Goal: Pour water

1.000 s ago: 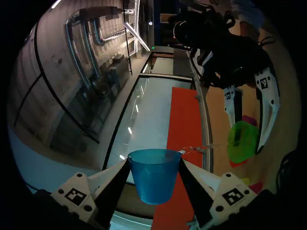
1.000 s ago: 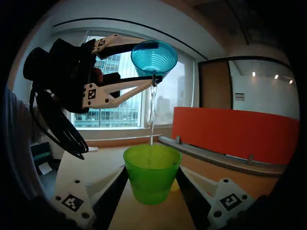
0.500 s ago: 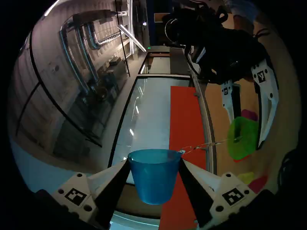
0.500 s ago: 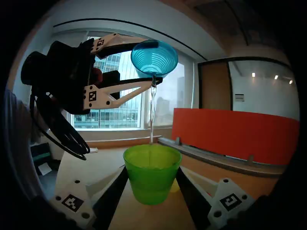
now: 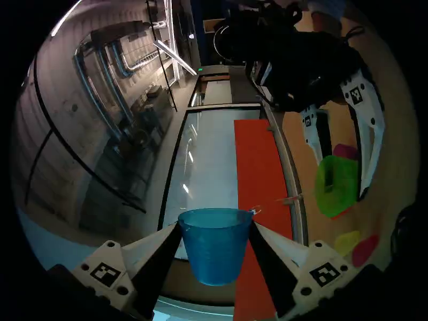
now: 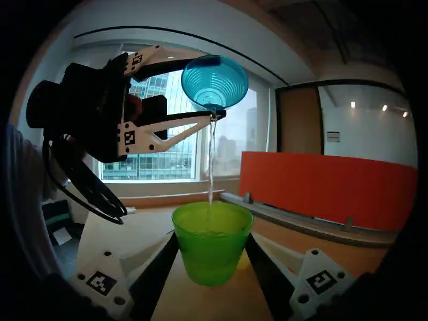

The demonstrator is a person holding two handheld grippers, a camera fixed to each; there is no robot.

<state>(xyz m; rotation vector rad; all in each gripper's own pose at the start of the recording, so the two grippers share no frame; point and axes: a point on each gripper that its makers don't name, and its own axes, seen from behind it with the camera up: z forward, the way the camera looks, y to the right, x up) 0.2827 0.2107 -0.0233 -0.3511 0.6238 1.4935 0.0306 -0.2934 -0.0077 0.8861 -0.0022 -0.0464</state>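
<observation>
My left gripper (image 5: 215,251) is shut on a blue plastic cup (image 5: 215,243), tipped on its side. In the right gripper view that blue cup (image 6: 214,81) faces me with its mouth, held high by the left gripper (image 6: 211,83). A thin stream of water (image 6: 211,160) falls from its rim into a green plastic cup (image 6: 212,241). My right gripper (image 6: 212,251) is shut on the green cup and holds it upright over the wooden table (image 6: 214,302). The left gripper view has the green cup (image 5: 336,184) between the right gripper's white fingers (image 5: 369,134).
An orange partition (image 6: 331,187) runs along the table's far right edge. Large windows (image 6: 155,155) stand behind the cups. Pink and yellow things (image 5: 356,246) lie on the table near the green cup. A person's sleeve (image 6: 21,203) and black cables (image 6: 91,187) are at the left.
The blue cup has tipped slightly further and its gripper has edged up. The water level in the green cup has risen. The stream has kept flowing.
</observation>
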